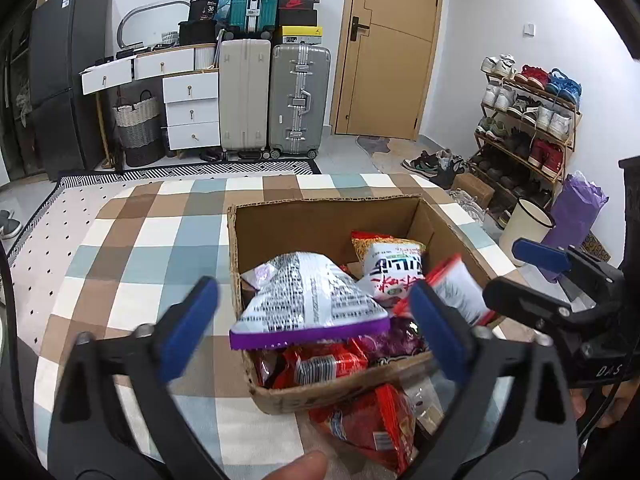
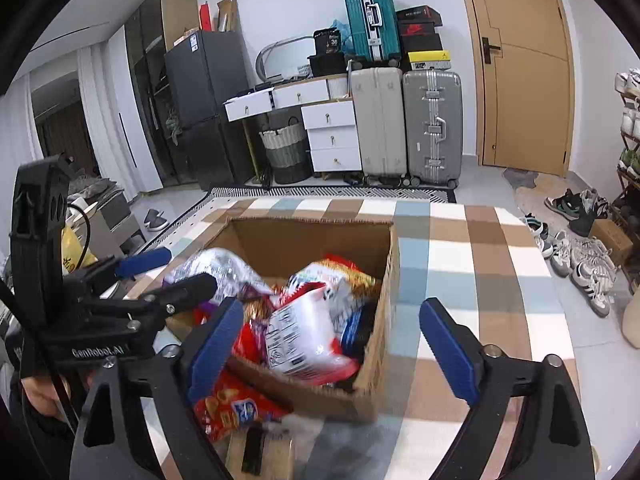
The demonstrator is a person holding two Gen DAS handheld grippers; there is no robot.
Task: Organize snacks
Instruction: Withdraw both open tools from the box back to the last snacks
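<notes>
We see the left claw [image 1: 314, 332] spread wide over the near left corner of the cardboard box [image 1: 320, 216], gripping nothing. A white and purple snack bag [image 1: 308, 304] lies between its blue pads [image 1: 192, 320] without touching either, resting tilted on the heap inside the box. The right claw [image 2: 330, 352] also stands wide open and empty, hovering over the box's near right corner, where a white and red packet [image 2: 304, 340] sits on top (blurred in this view). The box stands on the checked worktop [image 1: 160, 248], packed with red, white and purple packets. A red snack bag [image 1: 368, 428] lies outside, against the near wall.
</notes>
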